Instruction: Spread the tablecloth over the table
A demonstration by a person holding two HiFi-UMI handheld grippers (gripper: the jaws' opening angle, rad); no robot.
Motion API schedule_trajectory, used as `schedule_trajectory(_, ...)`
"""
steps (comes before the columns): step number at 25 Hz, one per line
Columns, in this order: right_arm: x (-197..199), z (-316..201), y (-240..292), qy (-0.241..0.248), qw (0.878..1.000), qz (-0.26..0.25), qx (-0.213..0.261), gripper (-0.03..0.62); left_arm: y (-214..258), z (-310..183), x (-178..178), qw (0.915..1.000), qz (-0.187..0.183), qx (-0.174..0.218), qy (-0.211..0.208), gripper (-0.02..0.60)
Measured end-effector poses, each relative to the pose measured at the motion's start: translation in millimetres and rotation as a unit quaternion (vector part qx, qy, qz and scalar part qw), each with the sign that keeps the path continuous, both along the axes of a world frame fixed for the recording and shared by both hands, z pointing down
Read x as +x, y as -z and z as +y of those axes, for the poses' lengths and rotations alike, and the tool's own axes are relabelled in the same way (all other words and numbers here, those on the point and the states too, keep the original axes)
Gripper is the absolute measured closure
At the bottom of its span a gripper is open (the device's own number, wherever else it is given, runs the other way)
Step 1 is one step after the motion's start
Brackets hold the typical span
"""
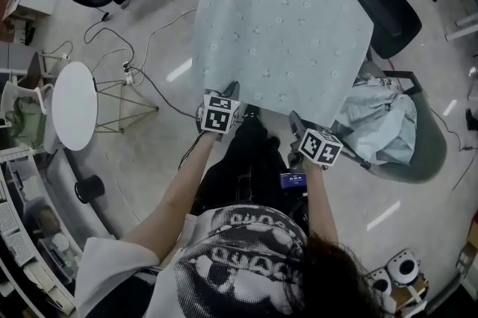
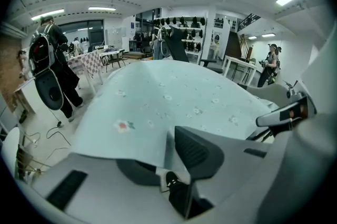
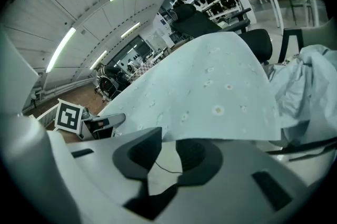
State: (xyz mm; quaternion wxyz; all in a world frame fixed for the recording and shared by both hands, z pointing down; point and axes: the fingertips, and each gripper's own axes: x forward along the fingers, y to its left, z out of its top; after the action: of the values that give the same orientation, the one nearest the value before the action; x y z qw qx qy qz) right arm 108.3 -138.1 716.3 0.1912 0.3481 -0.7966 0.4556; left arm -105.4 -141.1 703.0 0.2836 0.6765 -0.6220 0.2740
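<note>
A pale blue tablecloth with small flowers lies over the table, its near hem hanging toward me. My left gripper is at the hem's left part. In the left gripper view the tablecloth drapes over one pad and runs along the other finger; the jaws of my left gripper stand slightly apart, with floor showing between them. My right gripper sits at the hem's right part. In its own view, my right gripper is open just under the tablecloth edge, nothing pinched.
A heap of similar pale cloth lies on a grey seat to the right. A black office chair stands beyond the table's right corner. To the left are a white round side table and floor cables. A person stands far left.
</note>
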Motion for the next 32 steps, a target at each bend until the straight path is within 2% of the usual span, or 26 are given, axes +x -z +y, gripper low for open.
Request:
schedule_trajectory(5,2,20,4,0.03,1.0,0.004,-0.009,0.488,-5,25,6,0.9992,0.007,-0.036,-0.014,0.428)
schedule_trajectory(7,2,24,8,0.044,0.999,0.008,0.0,0.487,-6,37,7,0.9988,0.013,-0.046,-0.013,0.426)
schedule_trajectory(11,5,21,24,0.048,0.998,-0.001,0.033,0.49,-2,55,17,0.998,-0.002,-0.053,-0.035,0.427)
schedule_trajectory(15,7,15,43,0.04,0.997,-0.02,0.057,0.49,12,64,32,0.9979,-0.012,-0.034,-0.054,0.43)
schedule_trajectory(23,0,12,74,0.048,0.993,-0.029,0.102,0.49,63,58,51,0.9978,0.013,0.022,-0.061,0.439)
schedule_trajectory(29,-11,11,102,0.051,0.989,-0.039,0.137,0.49,74,53,69,0.9953,0.018,0.032,-0.09,0.457)
schedule_trajectory(32,-15,15,110,0.05,0.987,-0.045,0.144,0.49,80,50,79,0.9935,0.032,0.04,-0.102,0.46)
